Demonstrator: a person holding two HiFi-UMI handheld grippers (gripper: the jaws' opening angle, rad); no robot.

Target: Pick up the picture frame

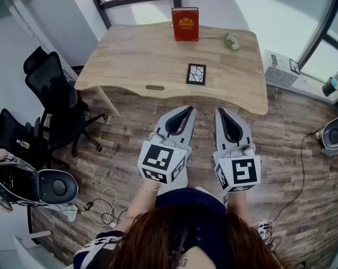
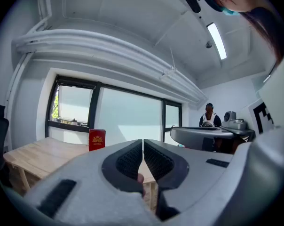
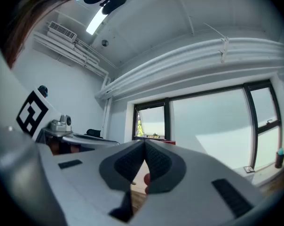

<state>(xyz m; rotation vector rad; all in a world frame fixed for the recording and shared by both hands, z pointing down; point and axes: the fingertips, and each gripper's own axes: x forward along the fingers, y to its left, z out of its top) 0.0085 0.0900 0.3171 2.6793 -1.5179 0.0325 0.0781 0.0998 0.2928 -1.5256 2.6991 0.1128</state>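
The picture frame [image 1: 196, 74] lay flat on the wooden table [image 1: 130, 60], near the front edge and a little right of the middle. From the head view I saw a small upright rectangle with a black border and a pale inside crossed by dark, crack-like lines; what it pictured was too small for me to tell. Neither gripper view showed it, because each gripper's own grey body blocked the lower part of the picture.

Behind it, at the table's far edge, a red book [image 1: 185, 24] stood upright. Its cover carried a gold emblem and gold lettering I could not read. A small white and green object [image 1: 231, 41] sat to the book's right, and I couldn't make out what it was.

My left gripper [image 1: 188, 110] hung level over the floor, short of the table and well apart from the frame, jaws pressed together on nothing. My right gripper [image 1: 220, 111] was just beside it, also clenched and empty. Each cube showed only black-and-white square markers.

A black office chair [image 1: 51, 88] stood left of the table.
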